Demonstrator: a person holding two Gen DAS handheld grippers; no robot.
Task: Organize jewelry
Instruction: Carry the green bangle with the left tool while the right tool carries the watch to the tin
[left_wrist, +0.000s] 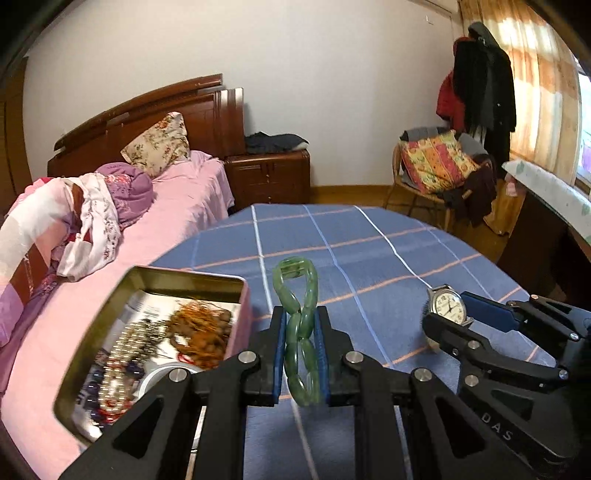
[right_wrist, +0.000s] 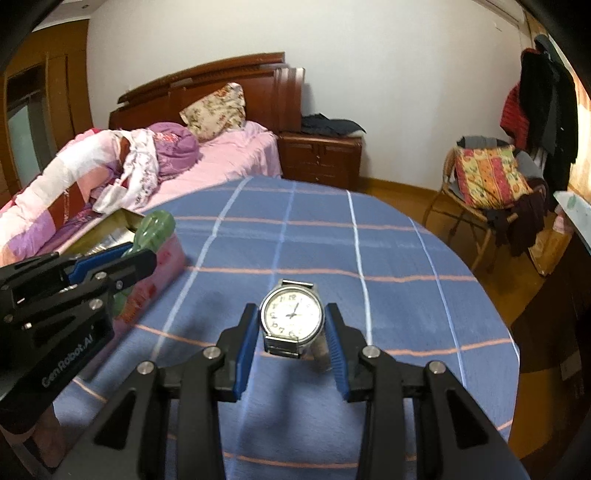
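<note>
My left gripper (left_wrist: 300, 314) is shut on a green jade bracelet (left_wrist: 298, 291), squeezed into a figure-eight that sticks up past the fingertips, above the blue checked tablecloth (left_wrist: 369, 251). My right gripper (right_wrist: 291, 314) is shut on a silver wristwatch (right_wrist: 291, 315) with a white dial, held clear of the cloth. In the left wrist view the wristwatch (left_wrist: 447, 304) and right gripper (left_wrist: 452, 308) show at the right. In the right wrist view the jade bracelet (right_wrist: 157, 225) and left gripper (right_wrist: 136, 254) show at the left, by the tin.
An open metal tin (left_wrist: 236, 284) with pink sides stands at the table's left edge and holds several bead necklaces (left_wrist: 201, 328). A bed with pink sheets (left_wrist: 177, 206) lies behind the table, a nightstand (left_wrist: 271, 177) beside it, and a chair with clothes (left_wrist: 439, 166) at the right.
</note>
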